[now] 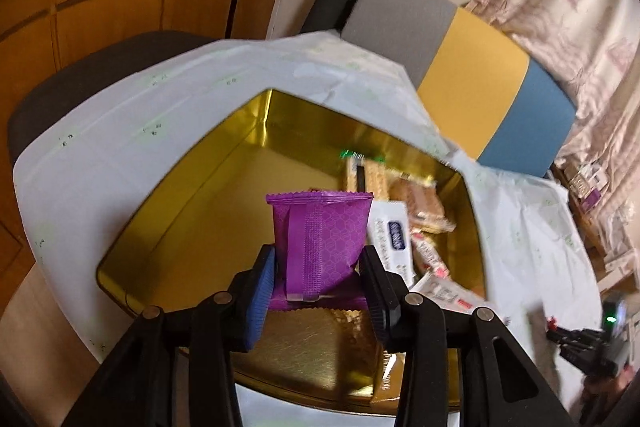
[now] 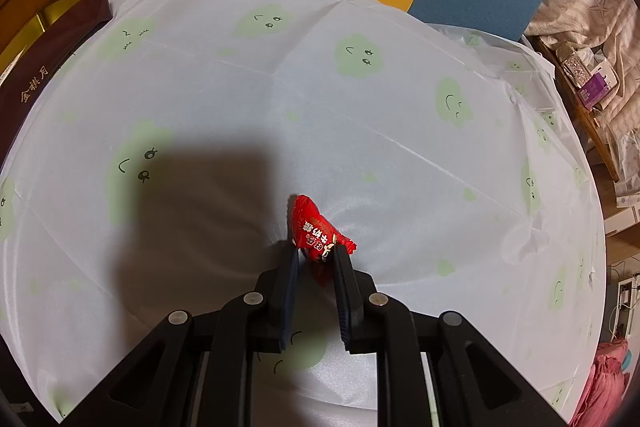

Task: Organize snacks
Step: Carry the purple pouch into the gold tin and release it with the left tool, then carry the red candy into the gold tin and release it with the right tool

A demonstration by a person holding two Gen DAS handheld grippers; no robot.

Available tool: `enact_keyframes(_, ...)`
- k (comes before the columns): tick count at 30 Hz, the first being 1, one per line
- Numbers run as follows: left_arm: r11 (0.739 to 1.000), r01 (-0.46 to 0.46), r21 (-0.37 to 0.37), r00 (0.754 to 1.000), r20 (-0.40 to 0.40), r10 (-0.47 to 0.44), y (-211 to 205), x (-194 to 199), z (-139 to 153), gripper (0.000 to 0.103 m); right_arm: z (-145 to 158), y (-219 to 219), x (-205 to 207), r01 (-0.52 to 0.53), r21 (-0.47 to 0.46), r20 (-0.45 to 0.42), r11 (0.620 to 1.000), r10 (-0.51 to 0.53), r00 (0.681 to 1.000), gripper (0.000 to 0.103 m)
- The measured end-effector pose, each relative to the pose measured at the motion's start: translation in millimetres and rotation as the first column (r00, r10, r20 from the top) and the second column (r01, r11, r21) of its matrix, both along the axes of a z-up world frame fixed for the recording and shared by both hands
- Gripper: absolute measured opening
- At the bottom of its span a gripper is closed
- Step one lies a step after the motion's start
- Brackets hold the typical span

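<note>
Presently the left gripper (image 1: 318, 281) clamps a purple packet (image 1: 320, 247) upright above the open gold tin (image 1: 192, 187), apparently to set it beside the snacks (image 1: 416, 215) already packed at the tin's right side. Meanwhile the right gripper (image 2: 316, 259) pinches a red candy (image 2: 314, 227) just over the tablecloth (image 2: 360, 131), well right of the tin, evidently waiting its turn.
</note>
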State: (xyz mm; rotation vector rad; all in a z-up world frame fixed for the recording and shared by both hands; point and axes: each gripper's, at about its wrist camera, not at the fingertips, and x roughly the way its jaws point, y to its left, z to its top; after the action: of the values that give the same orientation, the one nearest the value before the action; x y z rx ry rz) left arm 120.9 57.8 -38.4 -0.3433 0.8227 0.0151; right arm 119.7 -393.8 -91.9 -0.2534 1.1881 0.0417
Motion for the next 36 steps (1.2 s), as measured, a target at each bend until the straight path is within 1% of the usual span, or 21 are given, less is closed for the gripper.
enact_keyframes(2,1.000,0.011,-0.008,1.000,-0.018,-0.011,-2,2,-8,0.042,0,0,0,0.001,0.001,0.000,1.000,-0.001,1.000,0.018)
enact_keyframes(4,1.000,0.017,0.002,0.999,-0.030,-0.017,-4,3,-14,0.043,0,0,0,0.001,0.002,-0.001,1.000,-0.001,1.000,0.018)
enact_keyframes(6,1.000,0.030,0.007,0.998,-0.049,-0.029,-6,6,-20,0.045,0,0,0,0.001,0.002,-0.001,1.000,-0.001,1.000,0.018)
enact_keyframes(8,1.000,0.030,0.010,0.998,-0.046,-0.029,-8,5,-20,0.045,0,0,1,0.001,0.003,-0.001,1.000,-0.001,1.000,0.018)
enact_keyframes(10,0.999,0.033,0.036,0.999,-0.039,-0.031,-9,5,-20,0.045,0,1,1,0.001,0.002,-0.001,1.000,-0.001,1.000,0.018)
enact_keyframes(18,0.998,0.017,0.060,1.000,-0.021,-0.016,-7,-4,-12,0.045,0,1,1,0.000,-0.003,-0.001,1.000,0.000,1.000,0.018)
enact_keyframes(20,0.996,0.021,0.082,1.000,-0.008,-0.020,-10,-8,-8,0.045,0,1,2,0.003,-0.001,-0.002,1.000,-0.003,1.000,0.017)
enact_keyframes(25,0.989,0.063,0.133,0.997,0.037,-0.068,-22,-19,5,0.045,-1,2,2,0.004,-0.011,-0.004,1.000,-0.004,1.000,0.015)
enact_keyframes(28,0.986,0.094,0.135,0.993,0.055,-0.102,-30,-23,11,0.045,-1,3,4,0.007,-0.009,-0.009,1.000,-0.007,1.000,0.012)
enact_keyframes(32,0.982,0.109,0.156,0.990,0.068,-0.121,-37,-28,13,0.046,1,6,7,0.019,-0.027,-0.028,0.999,-0.020,0.999,0.011)
enact_keyframes(36,0.982,0.117,0.149,0.989,0.070,-0.128,-37,-33,13,0.046,1,9,10,0.046,-0.047,-0.033,0.998,-0.047,0.998,0.010)
